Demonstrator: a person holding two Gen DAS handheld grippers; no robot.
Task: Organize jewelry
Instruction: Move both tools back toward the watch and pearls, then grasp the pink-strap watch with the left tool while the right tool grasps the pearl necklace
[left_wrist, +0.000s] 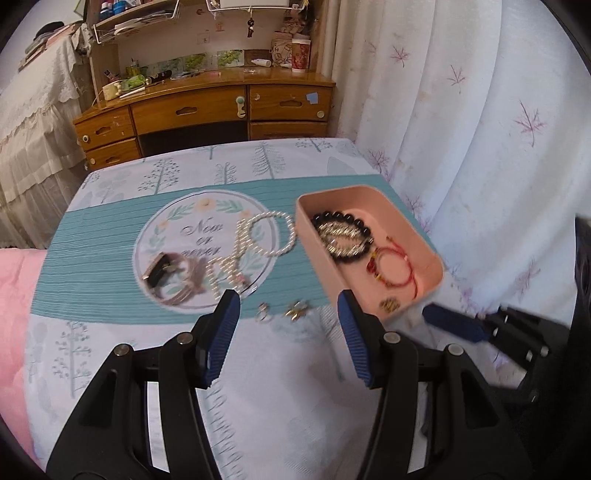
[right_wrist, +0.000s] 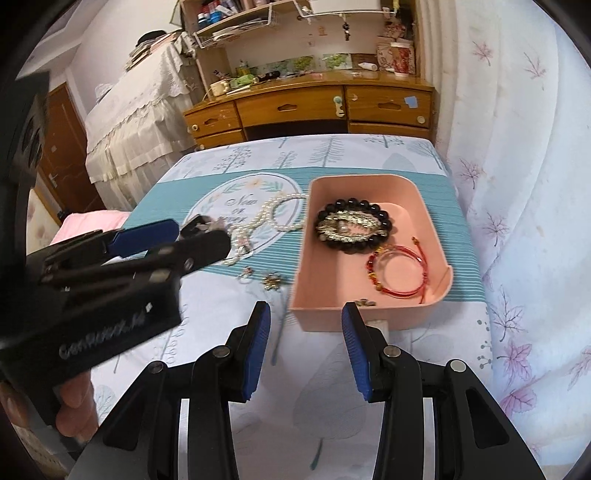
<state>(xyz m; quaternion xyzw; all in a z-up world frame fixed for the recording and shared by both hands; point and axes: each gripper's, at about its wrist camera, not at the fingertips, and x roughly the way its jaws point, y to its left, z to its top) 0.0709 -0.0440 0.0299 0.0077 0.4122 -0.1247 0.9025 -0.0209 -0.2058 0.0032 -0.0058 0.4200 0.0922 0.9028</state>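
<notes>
A pink box (left_wrist: 325, 254) (right_wrist: 436, 206) sits on the bed cloth. It holds a black bead bracelet (left_wrist: 364, 225) (right_wrist: 384, 216), a red cord bracelet (left_wrist: 397, 282) (right_wrist: 402, 293) and a small gold piece (left_wrist: 389, 304) (right_wrist: 365, 302). Left of the box lie a pearl necklace (left_wrist: 277, 251) (right_wrist: 284, 225), a watch (left_wrist: 162, 273), a small ring (left_wrist: 264, 312) (right_wrist: 245, 273) and a gold brooch (left_wrist: 295, 310) (right_wrist: 271, 282). My left gripper (left_wrist: 290, 315) (right_wrist: 184, 240) is open and empty, just before the ring and brooch. My right gripper (right_wrist: 304, 325) is open and empty at the box's near wall.
The jewelry lies on a teal and white cloth (left_wrist: 92, 266) over the bed. A wooden desk with drawers (left_wrist: 207, 110) stands beyond the bed's far edge. A white curtain (left_wrist: 480, 147) hangs close on the right. Pink bedding (left_wrist: 14, 295) lies at the left.
</notes>
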